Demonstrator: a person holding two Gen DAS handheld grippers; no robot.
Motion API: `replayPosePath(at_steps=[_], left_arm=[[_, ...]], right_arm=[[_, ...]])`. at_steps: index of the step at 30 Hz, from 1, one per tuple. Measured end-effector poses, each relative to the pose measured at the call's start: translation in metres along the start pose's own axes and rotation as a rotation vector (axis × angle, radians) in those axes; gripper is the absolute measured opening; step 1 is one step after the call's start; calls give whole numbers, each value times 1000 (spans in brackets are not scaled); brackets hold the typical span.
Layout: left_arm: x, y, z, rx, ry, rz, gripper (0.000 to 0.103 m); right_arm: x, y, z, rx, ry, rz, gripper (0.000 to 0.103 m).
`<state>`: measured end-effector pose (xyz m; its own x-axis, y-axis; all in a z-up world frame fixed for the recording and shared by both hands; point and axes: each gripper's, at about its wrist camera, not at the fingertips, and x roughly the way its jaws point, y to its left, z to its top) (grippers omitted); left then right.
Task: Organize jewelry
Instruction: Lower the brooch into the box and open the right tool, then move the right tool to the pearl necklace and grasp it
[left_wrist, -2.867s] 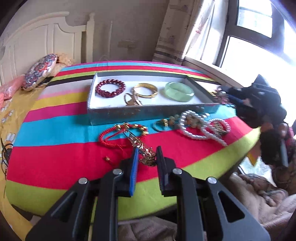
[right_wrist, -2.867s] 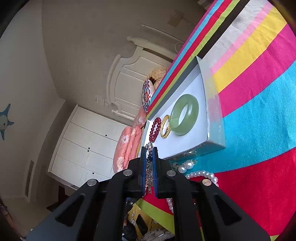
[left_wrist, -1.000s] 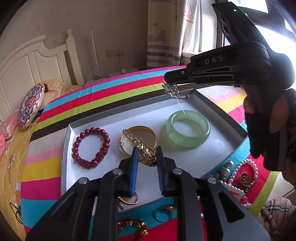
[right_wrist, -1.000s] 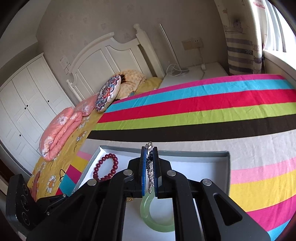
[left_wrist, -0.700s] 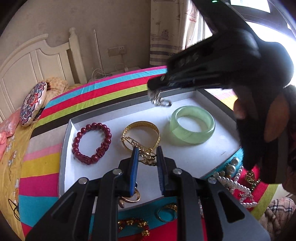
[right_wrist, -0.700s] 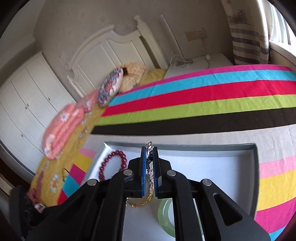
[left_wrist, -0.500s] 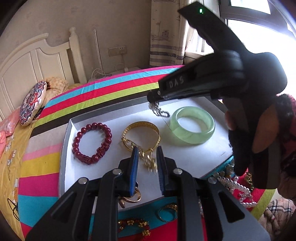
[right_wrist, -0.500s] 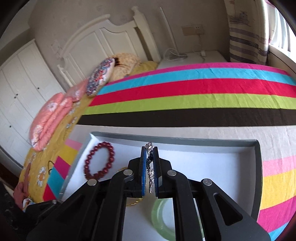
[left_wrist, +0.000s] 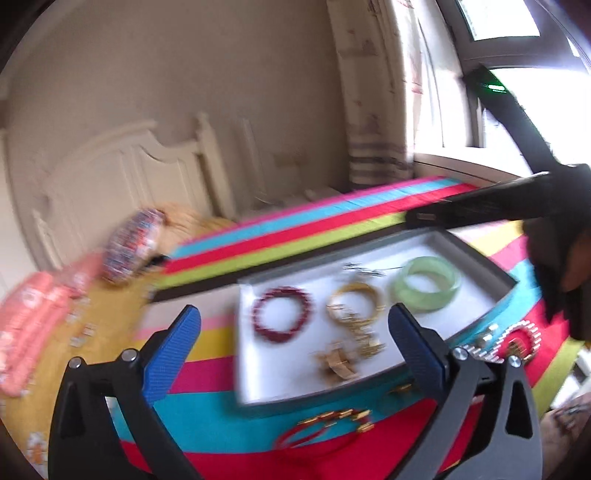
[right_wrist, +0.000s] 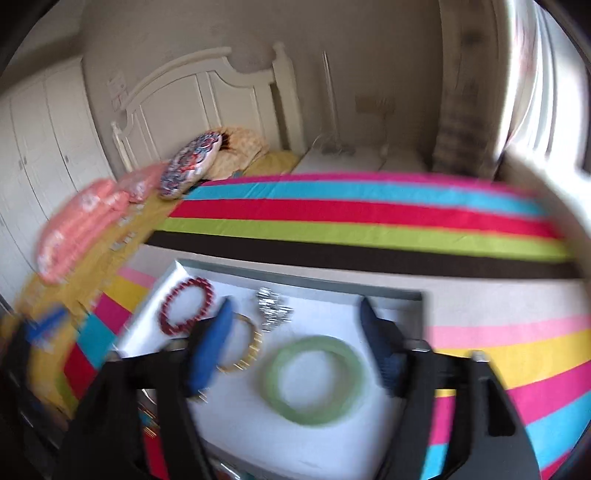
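A grey-rimmed white tray (left_wrist: 476, 254) lies on the striped bedspread. It holds a red bead bracelet (left_wrist: 282, 314), a gold bangle (left_wrist: 354, 301), a gold chain (left_wrist: 364, 334), a silver chain (right_wrist: 273, 306) and a green jade bangle (right_wrist: 314, 380). My left gripper (left_wrist: 295, 350) hovers over the tray's near edge, its jaws opening wide with nothing between them. My right gripper (right_wrist: 295, 339) hangs above the tray (right_wrist: 295, 282), also opening and holding nothing, with the silver chain lying beyond its fingers. Both views are blurred by motion.
Outside the tray's near side lie a red cord bracelet (left_wrist: 321, 432), a pearl bracelet (left_wrist: 517, 339) and a small gold ring (left_wrist: 397, 391). A person's gloved hand (left_wrist: 565, 266) is at the right. Pillows (right_wrist: 192, 162) and a white headboard (right_wrist: 207, 96) stand beyond the bedspread.
Both grippers went from shut to wide open. The gold chain left the left jaws and the silver chain left the right jaws, and both now lie in the tray. Both grippers drew back and up.
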<state>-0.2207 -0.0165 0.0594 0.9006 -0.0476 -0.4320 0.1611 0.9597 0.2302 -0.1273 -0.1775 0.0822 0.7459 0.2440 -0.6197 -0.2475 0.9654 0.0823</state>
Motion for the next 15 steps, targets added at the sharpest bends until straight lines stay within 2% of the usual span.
replayPosePath(at_steps=[1,2,5,7,11,15], left_arm=[[-3,5,-3,7,-4,22,101],[-7,7,-7,11,-2,38,101],[-14,16,-25,8,30,58,101],[-20,17,-37,1,46,52,101],[-26,21,-66,-12,95,23,101],[-29,21,-89,-19,125,16,101]], right_arm=[[-9,3,-5,-48,-22,-42,86],[-21,7,-15,-127,-52,-105,86],[-42,11,-42,-256,-87,-180,86],[-56,6,-63,-266,-93,-165,86],[-77,-11,-104,-211,-83,-77,86],[-87,-9,-131,-215,-53,-47,86]])
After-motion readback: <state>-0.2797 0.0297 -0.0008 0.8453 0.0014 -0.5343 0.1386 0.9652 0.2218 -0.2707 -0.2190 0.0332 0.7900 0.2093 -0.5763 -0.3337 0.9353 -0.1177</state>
